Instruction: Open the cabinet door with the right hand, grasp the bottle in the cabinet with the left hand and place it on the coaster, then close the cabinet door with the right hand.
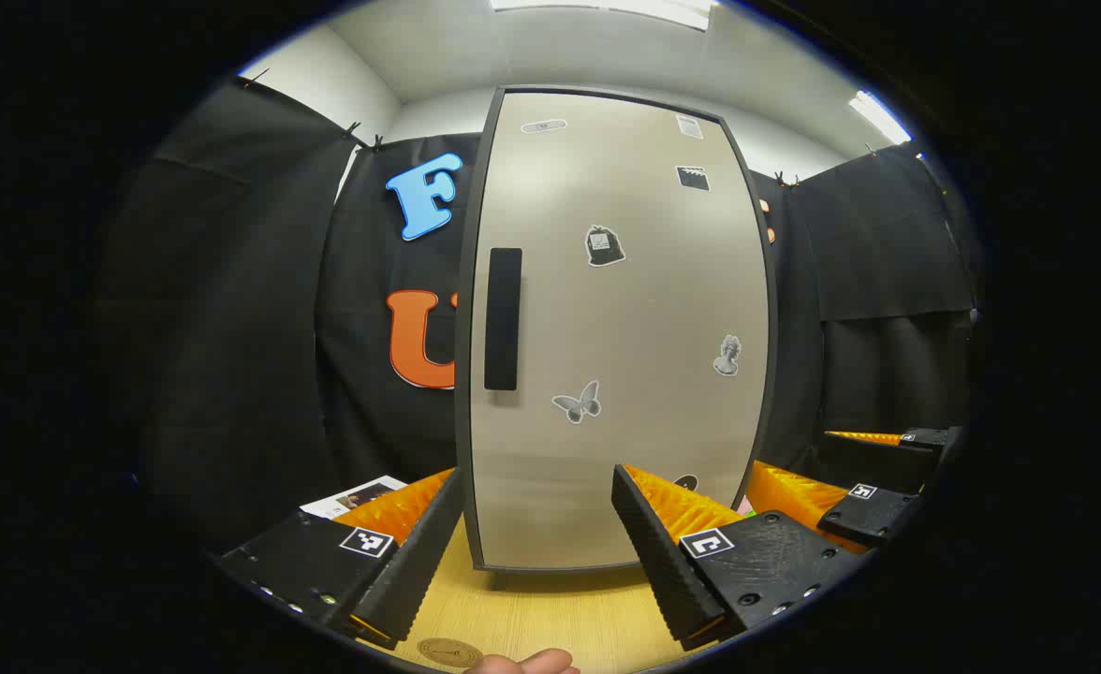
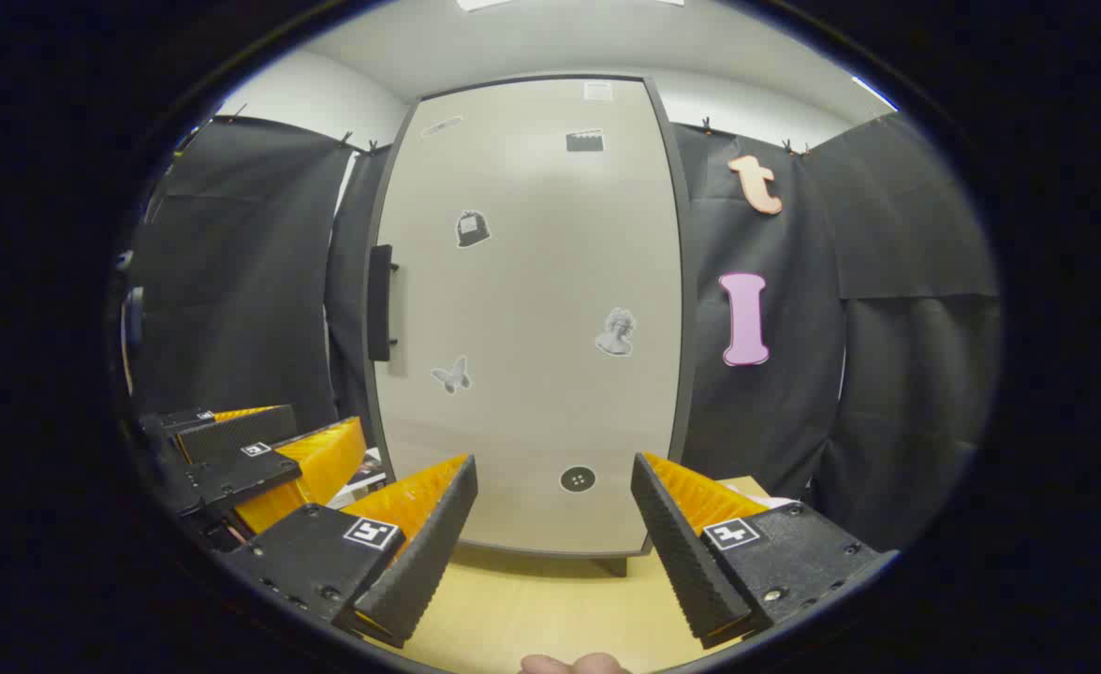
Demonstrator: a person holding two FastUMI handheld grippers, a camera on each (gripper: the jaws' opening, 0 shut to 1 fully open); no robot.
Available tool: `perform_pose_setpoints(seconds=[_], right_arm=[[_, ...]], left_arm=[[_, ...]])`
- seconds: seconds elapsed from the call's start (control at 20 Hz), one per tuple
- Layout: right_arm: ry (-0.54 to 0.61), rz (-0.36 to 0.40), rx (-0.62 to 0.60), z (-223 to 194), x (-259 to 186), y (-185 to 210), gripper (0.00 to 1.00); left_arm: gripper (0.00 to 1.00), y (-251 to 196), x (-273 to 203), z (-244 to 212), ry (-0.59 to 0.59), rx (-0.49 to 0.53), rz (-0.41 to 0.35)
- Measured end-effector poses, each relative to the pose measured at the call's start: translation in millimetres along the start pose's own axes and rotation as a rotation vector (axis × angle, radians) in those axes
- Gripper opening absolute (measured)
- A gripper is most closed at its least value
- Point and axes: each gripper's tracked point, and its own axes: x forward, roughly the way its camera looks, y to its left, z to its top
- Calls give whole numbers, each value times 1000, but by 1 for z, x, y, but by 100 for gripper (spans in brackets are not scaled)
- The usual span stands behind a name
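Both grippers' fingers apart, empty; right gripper [image 2: 550, 538] shd reach handle [image 2: 380, 302] at 10 o'clock on shut cabinet door [image 2: 532, 374], pull squarely.

Closed beige cabinet door [image 1: 625, 328], upright dark handle [image 1: 503, 318] at its left edge.

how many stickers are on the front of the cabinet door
7 on the cabinet door: an oval one top left, a pale one at the top edge, a clapperboard, a bag, a bust, a butterfly, a round one near the bottom.
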Motion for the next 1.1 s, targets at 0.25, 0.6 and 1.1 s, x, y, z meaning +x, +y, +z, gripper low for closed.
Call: perform_pose_setpoints(seconds=[0.25, 0.6, 1.1], right_arm=[[-5, 11, 6, 1, -2, 2, 100], [8, 6, 0, -3, 0, 2, 100], [-28, 2, 21, 26, 23, -2, 100]], left_arm=[[95, -5, -1, 3, -13, -1, -26], [95, -4, -3, 4, -24, -9, -34], [95, 2, -7, 4, -27, -10, -33]])
